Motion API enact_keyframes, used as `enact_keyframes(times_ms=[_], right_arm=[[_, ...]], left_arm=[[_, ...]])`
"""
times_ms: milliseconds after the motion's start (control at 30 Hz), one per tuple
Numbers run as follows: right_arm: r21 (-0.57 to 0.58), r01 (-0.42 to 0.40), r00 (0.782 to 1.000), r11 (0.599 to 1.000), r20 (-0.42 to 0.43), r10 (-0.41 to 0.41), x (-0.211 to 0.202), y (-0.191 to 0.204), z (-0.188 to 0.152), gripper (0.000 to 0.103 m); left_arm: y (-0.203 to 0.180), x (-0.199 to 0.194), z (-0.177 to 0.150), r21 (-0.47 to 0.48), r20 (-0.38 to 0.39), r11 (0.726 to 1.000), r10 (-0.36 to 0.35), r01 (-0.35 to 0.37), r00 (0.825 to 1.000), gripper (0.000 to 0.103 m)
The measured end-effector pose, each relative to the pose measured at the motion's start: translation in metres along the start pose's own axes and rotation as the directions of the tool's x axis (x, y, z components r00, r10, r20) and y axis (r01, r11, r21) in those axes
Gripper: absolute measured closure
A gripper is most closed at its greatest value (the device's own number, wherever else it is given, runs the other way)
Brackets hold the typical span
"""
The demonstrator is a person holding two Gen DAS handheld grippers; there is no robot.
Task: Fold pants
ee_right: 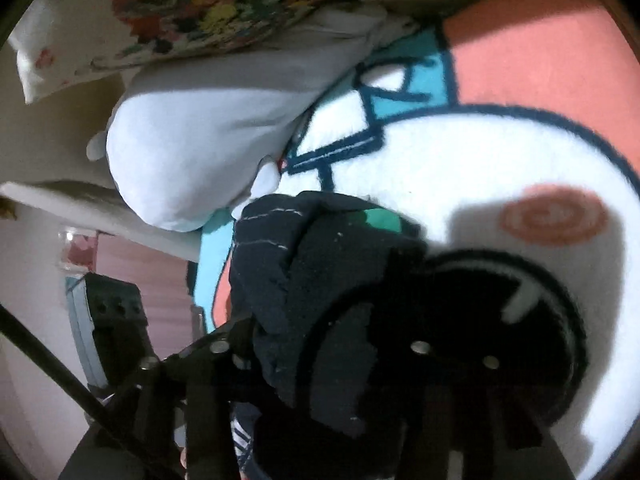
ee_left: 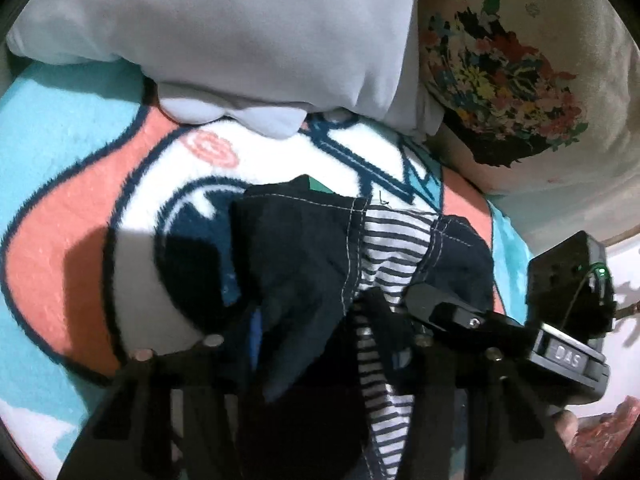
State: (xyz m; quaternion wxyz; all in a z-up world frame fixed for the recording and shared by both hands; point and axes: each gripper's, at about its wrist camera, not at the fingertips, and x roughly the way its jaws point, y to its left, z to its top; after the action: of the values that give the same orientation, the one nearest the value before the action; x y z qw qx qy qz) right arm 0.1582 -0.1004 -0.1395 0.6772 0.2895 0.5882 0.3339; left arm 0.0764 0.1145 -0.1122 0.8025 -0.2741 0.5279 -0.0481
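pants (ee_left: 304, 240): dark navy, pale contrast stitching, bunched in a heap on the blanket; striped lining (ee_left: 394, 240) exposed along the open waist; small green patch (ee_right: 380, 218) showing at the far edge of the heap.
place of the pants: near the middle of the blanket's white cartoon area, close under both cameras, just short of the grey pillow.
left gripper (ee_left: 304, 340): pointing steeply down into the heap; dark cloth and striped lining bunched up between the two black fingers; jaws partly apart, closed on that fold of the pants.
right gripper (ee_right: 320, 344): angled down onto the same heap from the other side; a thick fold of navy cloth rising between its fingers; jaws partly apart, gripping that fold.
right gripper as seen from the left wrist view (ee_left: 500, 320): black body with a lit green lamp and a white lettered label, one finger resting on the navy cloth beside the striped lining.
blanket (ee_left: 60, 140): fleecy, turquoise, coral and white with navy outlines, a coral spiral mark on the white part; hard shadows of the grippers across it.
grey pillow (ee_left: 240, 40): plain, pale, lying on the blanket beyond the pants, not touching them.
floral pillow (ee_left: 520, 60): cream with a multicoloured flower print, just beside the grey pillow, leaning partly on it.
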Motion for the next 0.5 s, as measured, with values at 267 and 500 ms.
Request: enact_keyframes(times_ms=[267, 500], right_arm=[[-0.071, 0.018, 0.998, 0.997, 0.064, -0.013, -0.031, 0.021, 0.008, 0.063], [-0.078, 0.075, 0.992, 0.994, 0.109, -0.066, -0.054, 0.011, 0.025, 0.063]], left_arm=[[-0.037, -0.015, 0.008, 0.049, 0.031, 0.999, -0.014, 0.013, 0.999, 0.068], [-0.07, 0.0, 0.022, 0.118, 0.027, 0.993, 0.007, -0.01, 1.0, 0.068]])
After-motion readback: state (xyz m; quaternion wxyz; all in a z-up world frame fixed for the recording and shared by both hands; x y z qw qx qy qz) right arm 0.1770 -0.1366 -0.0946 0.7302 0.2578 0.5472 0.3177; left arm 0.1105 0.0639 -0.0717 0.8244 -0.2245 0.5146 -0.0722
